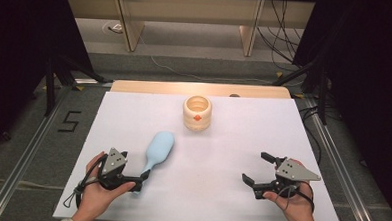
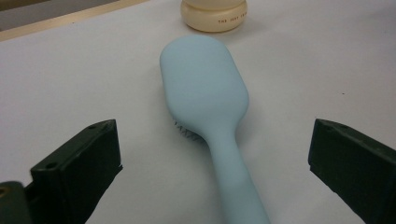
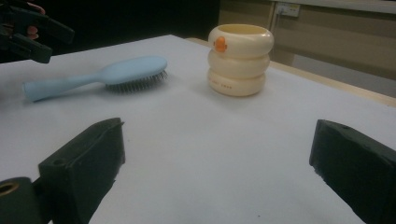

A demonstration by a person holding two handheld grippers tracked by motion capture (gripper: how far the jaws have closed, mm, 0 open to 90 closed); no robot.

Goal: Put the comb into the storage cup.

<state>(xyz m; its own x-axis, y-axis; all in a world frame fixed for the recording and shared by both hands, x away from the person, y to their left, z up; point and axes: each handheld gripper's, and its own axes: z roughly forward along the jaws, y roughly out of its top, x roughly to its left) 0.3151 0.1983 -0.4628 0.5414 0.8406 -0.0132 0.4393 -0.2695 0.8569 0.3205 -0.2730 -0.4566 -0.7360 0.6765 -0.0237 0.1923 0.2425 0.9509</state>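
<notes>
Hairbrush lies bristles down on the desk, left of centre, handle end toward the near left corner, head pointing at the cup standing near the far edge. Nothing lifted yet; judged: the pickup is only being lined up, with grasp and any carry to the cup left.

Left gripper low over the handle end, jaws released and straddling it, pads clear of the plastic. Right gripper near the desk's right front, jaws released and holding nothing, aimed left across the desk. Both hands low by the near edge.
</notes>
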